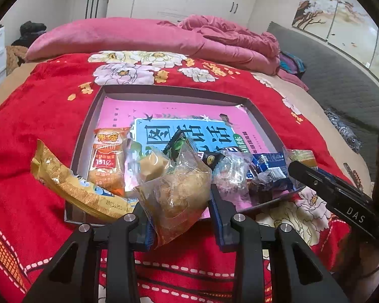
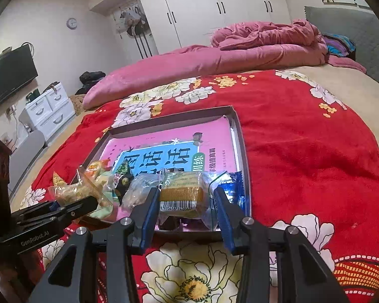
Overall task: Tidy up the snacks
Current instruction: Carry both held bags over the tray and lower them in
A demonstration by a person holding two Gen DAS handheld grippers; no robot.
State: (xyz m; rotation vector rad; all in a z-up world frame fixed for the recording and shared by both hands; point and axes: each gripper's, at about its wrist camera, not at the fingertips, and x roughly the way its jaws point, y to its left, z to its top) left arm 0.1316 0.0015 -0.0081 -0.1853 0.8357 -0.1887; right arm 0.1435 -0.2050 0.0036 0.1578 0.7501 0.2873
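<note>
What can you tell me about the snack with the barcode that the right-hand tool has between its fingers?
The gold snack pack is a blocky cake sealed in clear, crinkly plastic, with a gold ribbed band, a pale label of small print on top and a white barcode strip facing the camera. The right gripper clamps its wrapper between blue-lined fingers, a loose flap of film spreading toward the right finger. It sits level above the near edge of the grey tray, beside a blue packet.
</note>
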